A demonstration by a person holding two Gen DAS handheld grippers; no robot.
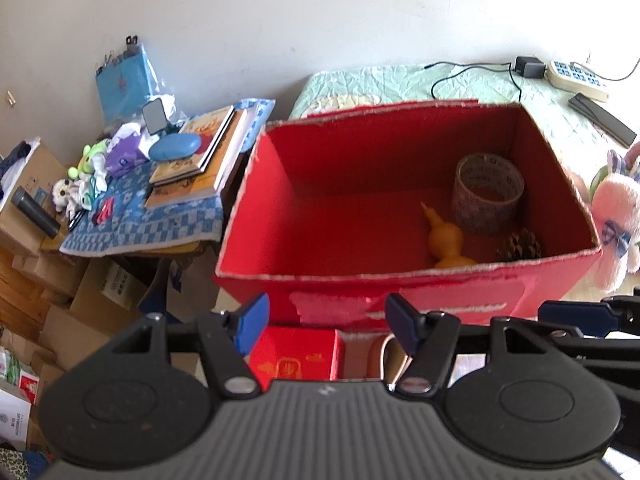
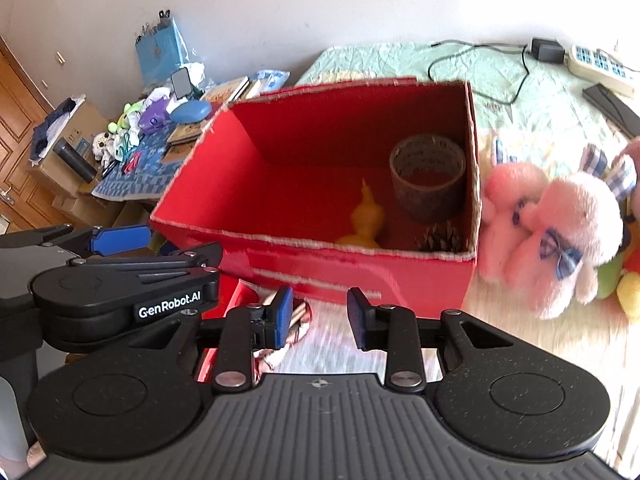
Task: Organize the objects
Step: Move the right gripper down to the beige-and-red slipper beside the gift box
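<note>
Left wrist view: my left gripper (image 1: 326, 326) sits low in front of the open red cardboard box (image 1: 400, 292), blue-padded fingers spread wide, nothing between them. Inside the box, at its right end: a roll of printed brown packing tape (image 1: 486, 196) standing on its edge rim, an orange gourd-shaped toy (image 1: 444, 240) just left of it, and a dark pinecone (image 1: 520, 245) in the near right corner. A pink plush rabbit with a blue checked bow (image 1: 612, 220) lies on the bed right of the box, touching or nearly touching its outer wall; can't tell which. Left of the box, a side table with a blue patterned cloth (image 1: 160, 220) carries stacked books (image 1: 200, 160) and small toys. The right gripper's blue finger (image 1: 572, 312) shows at the right edge.

Right wrist view: my right gripper (image 2: 320, 318) is also in front of the box's near wall (image 2: 360, 276), jaws parted moderately, empty. Tape roll (image 2: 428, 180), gourd (image 2: 366, 220) and pinecone (image 2: 440, 238) sit in the same right end. Pink plush rabbits (image 2: 560, 232) lie beside the box on the pale green quilted bedspread (image 2: 400, 64). The left gripper (image 2: 120, 264) is at left, open.
</note>
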